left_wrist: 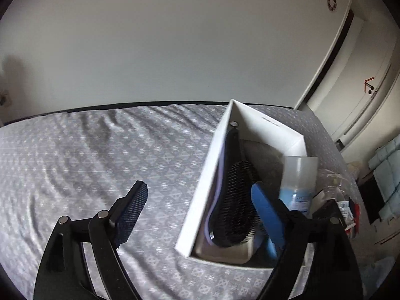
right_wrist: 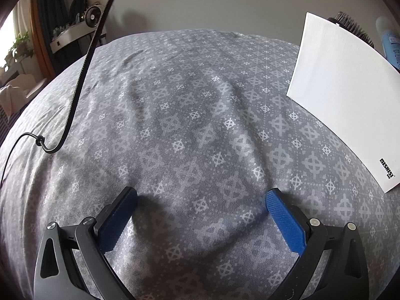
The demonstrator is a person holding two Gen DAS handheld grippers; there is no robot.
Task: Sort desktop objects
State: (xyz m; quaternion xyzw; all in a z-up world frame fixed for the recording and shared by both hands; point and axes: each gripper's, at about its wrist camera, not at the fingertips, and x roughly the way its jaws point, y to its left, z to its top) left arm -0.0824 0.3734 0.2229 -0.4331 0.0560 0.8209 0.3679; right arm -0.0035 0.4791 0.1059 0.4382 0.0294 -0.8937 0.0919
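Left gripper [left_wrist: 200, 208] spread wide, holding nothing, over the white box [left_wrist: 197, 197] lower right; black hairbrush [left_wrist: 231, 200] lies inside. Right gripper [right_wrist: 201, 200] released, empty, over grey patterned cloth [right_wrist: 175, 105].

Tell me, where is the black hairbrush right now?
In the left wrist view, the hairbrush lies inside the white box, right of centre, beside the blue bottle.

Grey patterned bed cover [right_wrist: 190, 115] under white box [right_wrist: 335, 95] and black cable [right_wrist: 75, 95].
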